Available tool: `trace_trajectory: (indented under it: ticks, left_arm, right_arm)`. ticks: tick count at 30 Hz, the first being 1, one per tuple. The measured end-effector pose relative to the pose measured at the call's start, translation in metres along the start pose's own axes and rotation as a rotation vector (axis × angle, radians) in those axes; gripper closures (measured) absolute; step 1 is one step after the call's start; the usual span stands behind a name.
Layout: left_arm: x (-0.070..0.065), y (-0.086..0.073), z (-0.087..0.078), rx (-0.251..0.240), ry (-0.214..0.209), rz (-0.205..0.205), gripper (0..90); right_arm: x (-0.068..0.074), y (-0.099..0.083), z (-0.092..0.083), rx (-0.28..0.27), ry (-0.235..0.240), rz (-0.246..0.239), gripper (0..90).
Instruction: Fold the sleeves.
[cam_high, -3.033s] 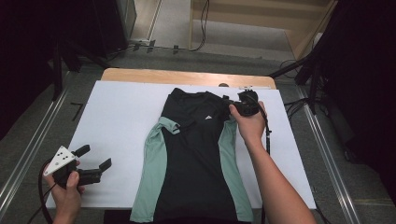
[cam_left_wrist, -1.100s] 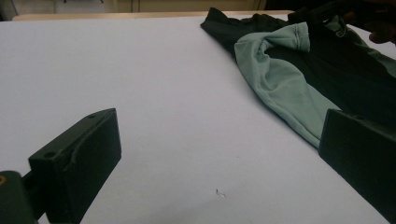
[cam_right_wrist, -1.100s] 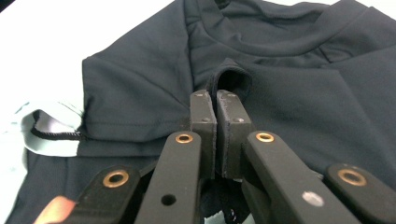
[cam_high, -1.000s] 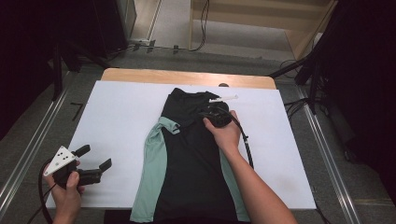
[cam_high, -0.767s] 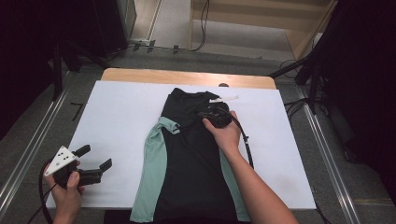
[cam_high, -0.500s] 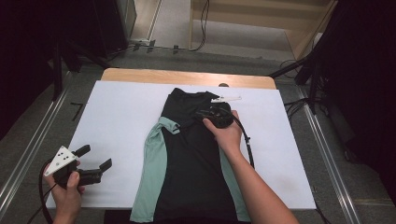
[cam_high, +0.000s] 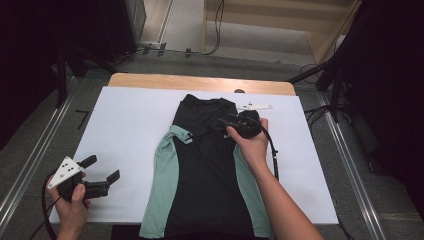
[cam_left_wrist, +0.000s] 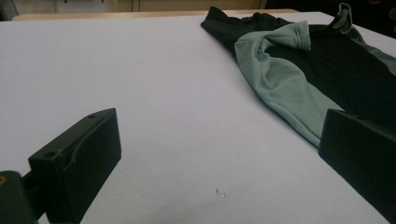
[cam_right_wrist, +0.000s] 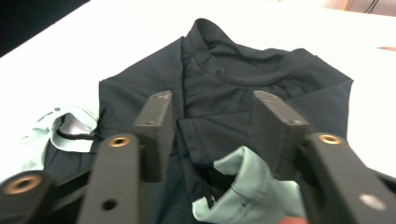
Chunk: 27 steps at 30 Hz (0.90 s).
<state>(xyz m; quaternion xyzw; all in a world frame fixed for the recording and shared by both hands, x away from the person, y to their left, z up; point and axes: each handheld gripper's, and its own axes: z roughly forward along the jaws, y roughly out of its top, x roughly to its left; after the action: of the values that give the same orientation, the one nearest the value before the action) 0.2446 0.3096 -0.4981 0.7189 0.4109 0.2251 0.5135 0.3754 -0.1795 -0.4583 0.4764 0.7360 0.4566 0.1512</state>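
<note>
White sheeting covers the worktop (cam_high: 125, 125), where a black and green shirt (cam_high: 210, 175) lies lengthwise down the middle, the right hand-held gripper (cam_high: 225, 122) over its folded right sleeve, jaws just opening and gripping nothing, the left hand-held gripper (cam_high: 102, 170) gaping near the front-left corner.

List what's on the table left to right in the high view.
Left tongs → white table cover → black and green shirt → right tongs, over the shirt's upper right → its cable.
</note>
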Motion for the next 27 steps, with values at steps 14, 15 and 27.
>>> trace_trajectory:
  ticks: [14, 15, 27]
  left_arm:
    - [0.000, 0.000, 0.000, -0.002, -0.001, 0.003, 0.0]
    - [0.000, 0.000, 0.000, -0.001, -0.002, 0.004, 0.0]
    - [0.000, 0.000, -0.001, 0.000, 0.000, 0.007, 0.0]
  right_arm:
    - [-0.016, -0.013, -0.035, -0.081, 0.003, -0.003, 5.0]
    - [-0.017, -0.014, -0.036, -0.083, -0.001, -0.001, 0.1]
    - [-0.026, -0.030, -0.066, -0.142, -0.052, -0.011, 0.0]
